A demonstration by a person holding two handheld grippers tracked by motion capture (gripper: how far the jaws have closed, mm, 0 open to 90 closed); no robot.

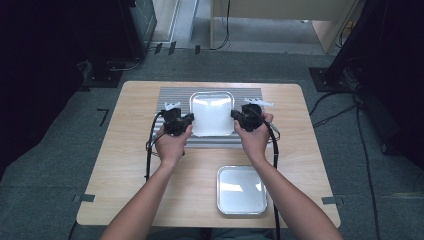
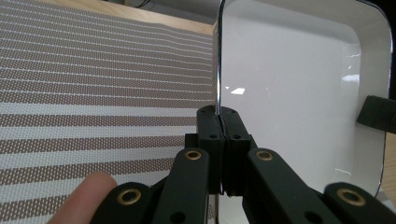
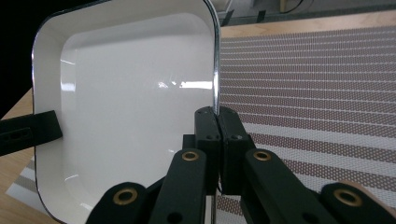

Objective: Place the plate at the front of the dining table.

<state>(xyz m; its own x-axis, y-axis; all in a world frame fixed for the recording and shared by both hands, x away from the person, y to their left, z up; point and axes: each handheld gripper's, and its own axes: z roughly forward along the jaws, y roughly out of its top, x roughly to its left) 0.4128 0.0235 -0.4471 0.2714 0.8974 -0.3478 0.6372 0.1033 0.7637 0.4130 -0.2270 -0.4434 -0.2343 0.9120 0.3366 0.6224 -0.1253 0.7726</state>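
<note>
A white enamel tray (image 1: 212, 114) with a thin metal rim lies over the striped placemat (image 1: 170, 97) at the back middle of the table. My left gripper (image 1: 188, 120) is shut on the tray's left rim (image 2: 217, 70), jaws pressed together over the edge. My right gripper (image 1: 234, 116) is shut on the opposite rim (image 3: 215, 70). In the left gripper view the tray (image 2: 299, 88) spreads to the right of the jaws, and the other gripper's jaw tip (image 2: 376, 114) shows at its far side. In the right gripper view the tray (image 3: 135, 116) spreads to the left.
A second white tray (image 1: 241, 190) sits near the front edge of the wooden table (image 1: 130, 165), right of centre. Cables trail from both grippers across the table. Dark equipment and floor cables surround the table.
</note>
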